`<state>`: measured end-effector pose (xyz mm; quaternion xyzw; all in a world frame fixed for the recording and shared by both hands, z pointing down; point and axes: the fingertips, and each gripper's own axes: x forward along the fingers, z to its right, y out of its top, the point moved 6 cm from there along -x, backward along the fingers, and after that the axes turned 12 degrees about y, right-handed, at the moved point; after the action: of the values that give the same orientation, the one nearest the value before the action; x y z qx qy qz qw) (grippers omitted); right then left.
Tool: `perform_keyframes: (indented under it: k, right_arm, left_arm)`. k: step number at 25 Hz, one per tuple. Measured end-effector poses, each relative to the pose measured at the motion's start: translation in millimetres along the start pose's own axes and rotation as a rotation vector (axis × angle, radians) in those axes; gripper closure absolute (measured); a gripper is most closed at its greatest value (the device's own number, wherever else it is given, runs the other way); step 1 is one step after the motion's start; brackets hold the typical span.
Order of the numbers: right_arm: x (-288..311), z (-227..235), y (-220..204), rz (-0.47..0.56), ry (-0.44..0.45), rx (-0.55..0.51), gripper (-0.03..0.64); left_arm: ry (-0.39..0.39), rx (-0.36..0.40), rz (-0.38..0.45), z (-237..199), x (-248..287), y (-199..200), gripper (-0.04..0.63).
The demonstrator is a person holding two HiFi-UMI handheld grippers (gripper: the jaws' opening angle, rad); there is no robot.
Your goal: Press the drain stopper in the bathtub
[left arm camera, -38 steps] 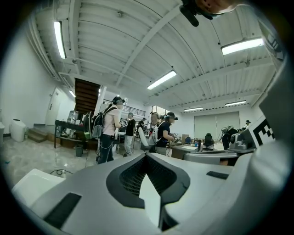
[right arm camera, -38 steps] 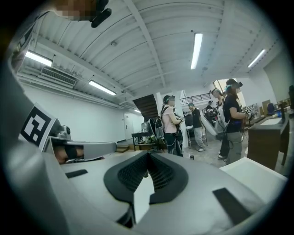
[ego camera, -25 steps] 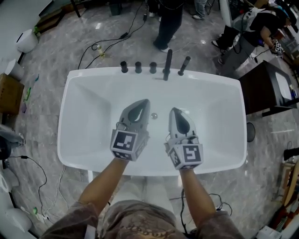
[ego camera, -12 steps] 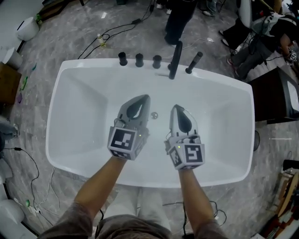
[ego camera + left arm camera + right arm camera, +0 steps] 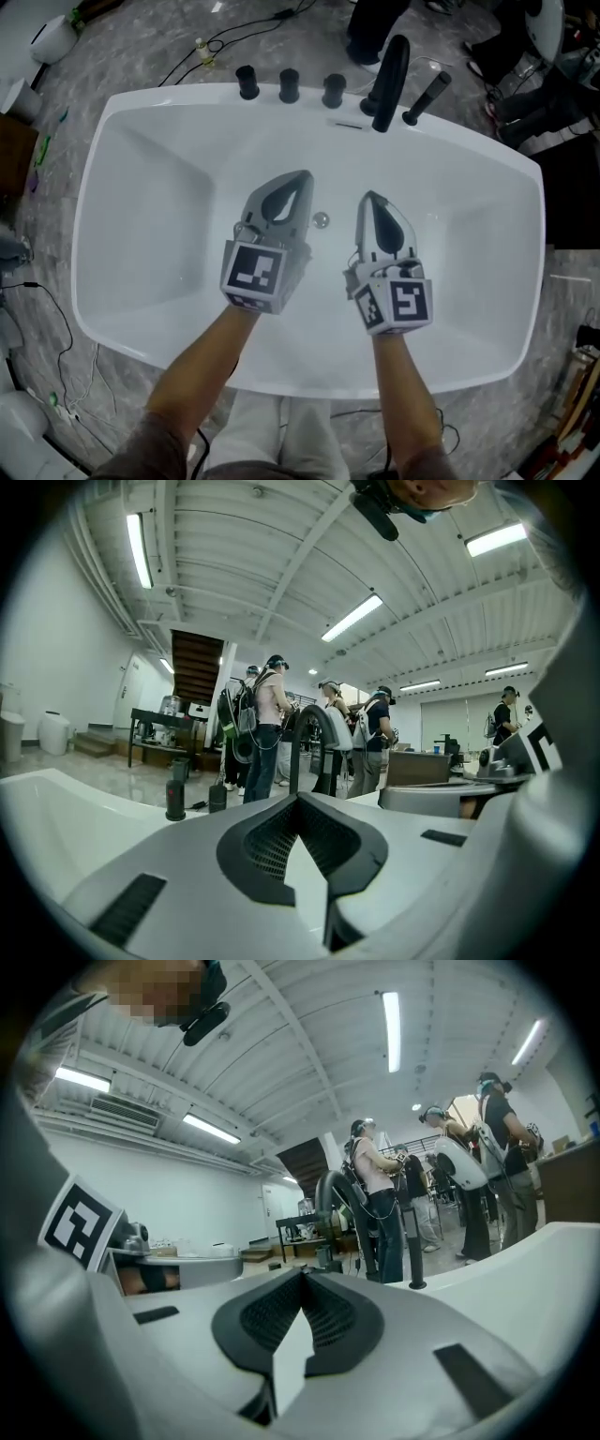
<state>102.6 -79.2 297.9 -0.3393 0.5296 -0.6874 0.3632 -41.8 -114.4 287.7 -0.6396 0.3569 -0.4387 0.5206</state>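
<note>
Both your grippers hang over the tub, pointing toward the far rim, side by side but apart.

Left gripper: jaws pressed together at the tips, nothing between them; its own view shows only the small V gap behind the closed tips.

Right gripper: same state, tips together and empty, confirmed in its own view; it sits a bit nearer to you than the left.

Stopper: on the tub floor, roughly mid-tub, between the two grippers; just beside the right edge of the left gripper, nearer to it than to the right one; neither tip is on it; both tips point past it or beside it.

Far rim: three black knobs in a row on the left, a black spout right of them, a hand shower just right of the spout.

Spout also shows dead ahead in the left gripper view.

Cables lie on the floor beyond the tub; people stand further back.
</note>
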Motion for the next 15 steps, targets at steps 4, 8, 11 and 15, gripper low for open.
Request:
perform_keyframes:
  k: [4, 8, 11, 15]
  right_arm:
    - [13, 13, -26, 0.002, 0.013, 0.000, 0.617]
    - [24, 22, -55, -0.013, 0.026, -0.001, 0.617]
    - [33, 27, -82, -0.033, 0.035, 0.003, 0.617]
    - [41, 33, -120, -0.061, 0.046, 0.010, 0.617]
  left_arm:
    - [0.015, -0.001, -0.006, -10, 15, -30, 0.594]
    - [0.013, 0.004, -0.020, -12, 28, -63, 0.594]
    - [0.010, 0.009, -0.020, -12, 41, -89, 0.594]
    - [0.015, 0.011, -0.005, -14, 57, -117, 0.594]
